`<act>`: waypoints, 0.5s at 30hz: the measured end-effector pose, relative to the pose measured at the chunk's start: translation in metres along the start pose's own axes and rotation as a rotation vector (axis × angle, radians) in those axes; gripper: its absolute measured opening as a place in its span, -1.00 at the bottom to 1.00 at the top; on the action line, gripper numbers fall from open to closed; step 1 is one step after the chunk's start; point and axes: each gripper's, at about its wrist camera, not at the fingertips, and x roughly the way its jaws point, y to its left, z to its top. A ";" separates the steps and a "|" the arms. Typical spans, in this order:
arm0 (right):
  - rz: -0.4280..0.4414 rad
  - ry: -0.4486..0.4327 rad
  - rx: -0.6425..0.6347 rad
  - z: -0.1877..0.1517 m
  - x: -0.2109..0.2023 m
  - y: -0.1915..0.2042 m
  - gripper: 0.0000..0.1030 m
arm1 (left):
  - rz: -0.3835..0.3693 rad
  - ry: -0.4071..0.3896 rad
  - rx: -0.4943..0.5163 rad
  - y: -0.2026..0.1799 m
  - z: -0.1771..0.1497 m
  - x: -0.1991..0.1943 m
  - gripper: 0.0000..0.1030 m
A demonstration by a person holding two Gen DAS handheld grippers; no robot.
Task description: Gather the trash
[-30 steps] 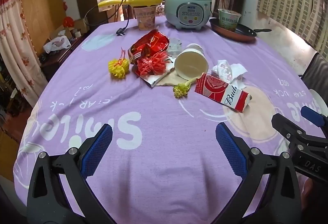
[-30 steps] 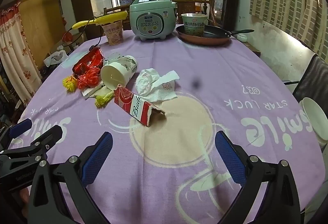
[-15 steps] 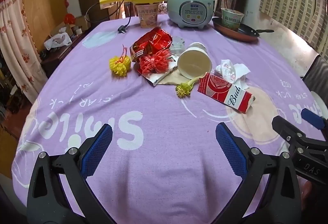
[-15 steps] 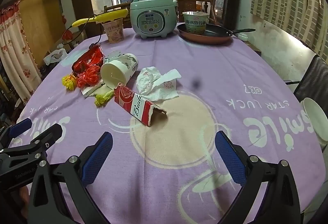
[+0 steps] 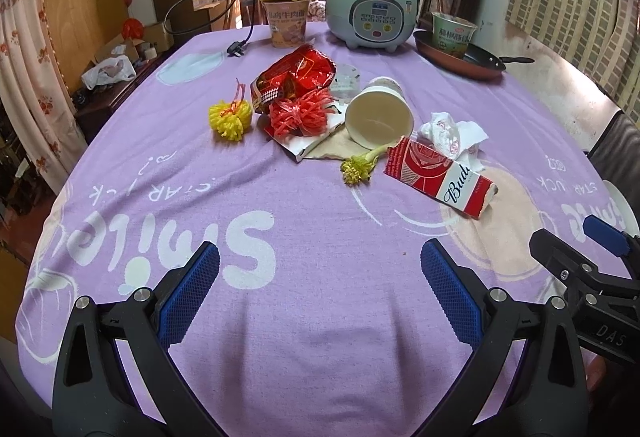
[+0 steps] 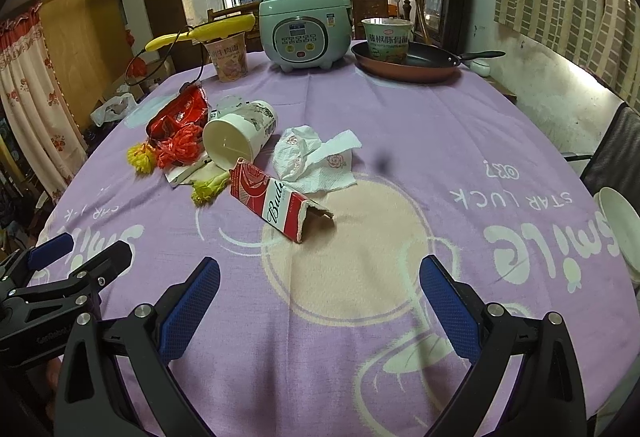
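Note:
Trash lies in a cluster mid-table on the purple cloth: a red-and-white Bud carton (image 5: pixel 440 183) (image 6: pixel 280 205), crumpled white tissue (image 5: pixel 452 131) (image 6: pixel 316 159), a tipped white paper cup (image 5: pixel 378 115) (image 6: pixel 238 135), a red snack bag (image 5: pixel 298 75) (image 6: pixel 178 111), a red plastic tassel (image 5: pixel 302 113), a yellow tassel (image 5: pixel 231 117) (image 6: pixel 140 159) and a small vegetable stalk (image 5: pixel 360 165) (image 6: pixel 208 187). My left gripper (image 5: pixel 320 289) is open, short of the pile. My right gripper (image 6: pixel 320 293) is open too, nearer the carton. Neither holds anything.
At the far edge stand a pale green rice cooker (image 5: pixel 372 15) (image 6: pixel 304 31), a noodle cup (image 5: pixel 286 23) under a yellow tool, and a frying pan (image 6: pixel 408 67) holding another noodle cup. A white bowl (image 6: pixel 618 227) sits at the right table edge. A chair stands beyond it.
Both cameras have risen or tilted slightly, so the trash pile sits a little lower in each view. Nothing on the table moved and both grippers stayed open.

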 end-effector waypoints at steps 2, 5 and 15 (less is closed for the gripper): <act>0.001 0.001 0.004 0.000 0.001 -0.001 0.90 | 0.003 0.000 -0.001 0.000 0.000 0.000 0.88; 0.006 0.005 0.010 0.001 0.003 -0.002 0.90 | 0.010 -0.004 0.004 0.000 0.001 0.000 0.88; 0.009 0.009 0.003 0.001 0.005 -0.002 0.90 | 0.017 -0.007 0.010 -0.002 0.003 0.001 0.88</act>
